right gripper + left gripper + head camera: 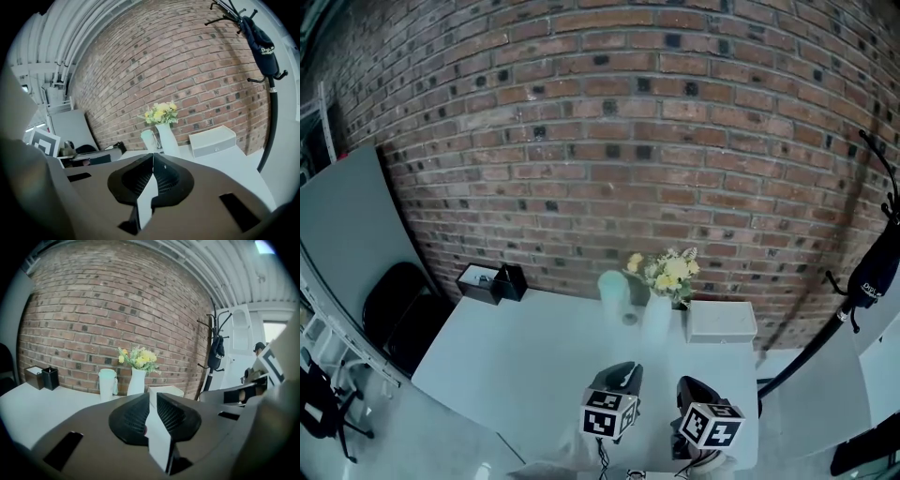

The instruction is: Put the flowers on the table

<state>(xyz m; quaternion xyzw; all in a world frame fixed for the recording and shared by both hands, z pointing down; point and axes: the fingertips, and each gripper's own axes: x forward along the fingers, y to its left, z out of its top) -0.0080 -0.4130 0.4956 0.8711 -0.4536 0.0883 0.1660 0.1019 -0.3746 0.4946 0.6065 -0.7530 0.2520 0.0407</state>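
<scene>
Yellow and white flowers (670, 270) stand in a white vase (657, 314) at the back of the white table (525, 356), against the brick wall. Both grippers hover over the table's near edge, well short of the vase. My left gripper (623, 373) points at the flowers (138, 357) and vase (137, 381); in the left gripper view its jaws (153, 395) stand a narrow gap apart with nothing between them. My right gripper (692, 389) is to the right; in its own view the jaws (153, 155) meet at the tips, empty, with the flowers (160, 112) ahead.
A pale green cup (614, 286) stands just left of the vase, a white box (719, 322) just right of it. Two small dark holders (492, 281) sit at the table's back left corner. A black chair (398, 300) is at the left, a coat stand (853, 300) at the right.
</scene>
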